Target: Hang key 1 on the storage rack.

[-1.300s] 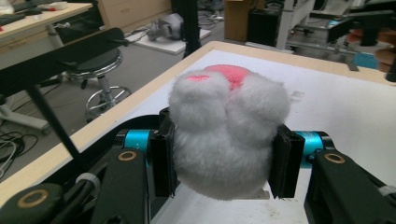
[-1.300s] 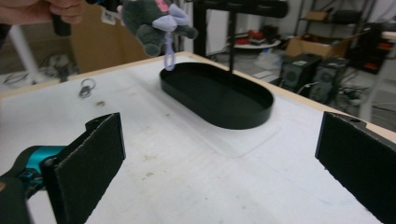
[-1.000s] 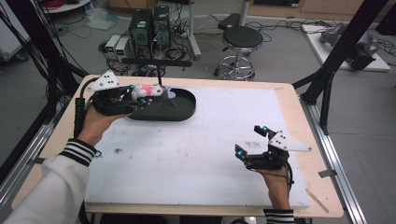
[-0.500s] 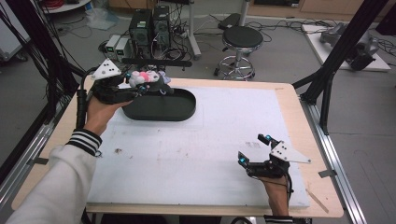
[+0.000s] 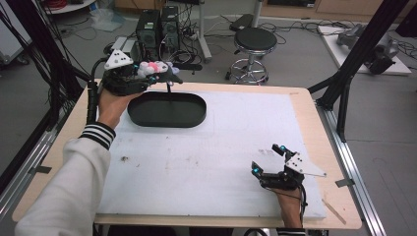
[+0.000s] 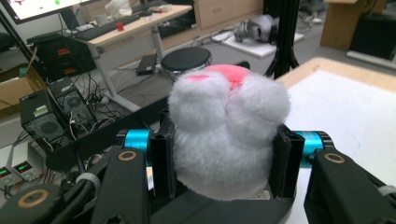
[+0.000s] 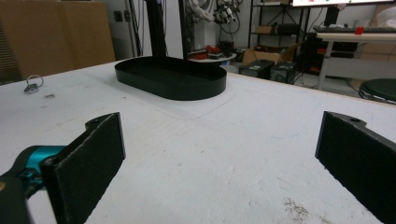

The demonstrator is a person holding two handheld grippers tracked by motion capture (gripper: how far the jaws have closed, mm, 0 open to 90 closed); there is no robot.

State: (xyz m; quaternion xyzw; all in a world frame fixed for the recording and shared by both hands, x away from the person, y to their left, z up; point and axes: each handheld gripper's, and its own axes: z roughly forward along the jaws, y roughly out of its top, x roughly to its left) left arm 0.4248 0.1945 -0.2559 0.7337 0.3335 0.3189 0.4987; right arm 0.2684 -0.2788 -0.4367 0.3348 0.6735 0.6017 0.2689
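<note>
The left gripper pinches a white and pink plush toy between its 2 jaws, held in the air above the far rim of the black oval tray. The right gripper rests near the table's front right corner, jaws spread wide, nothing between them, well apart from the tray.

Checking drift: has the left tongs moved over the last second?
Yes. The left tongs, shut on the plush toy, went from over the black tray to past its far rim.
</note>
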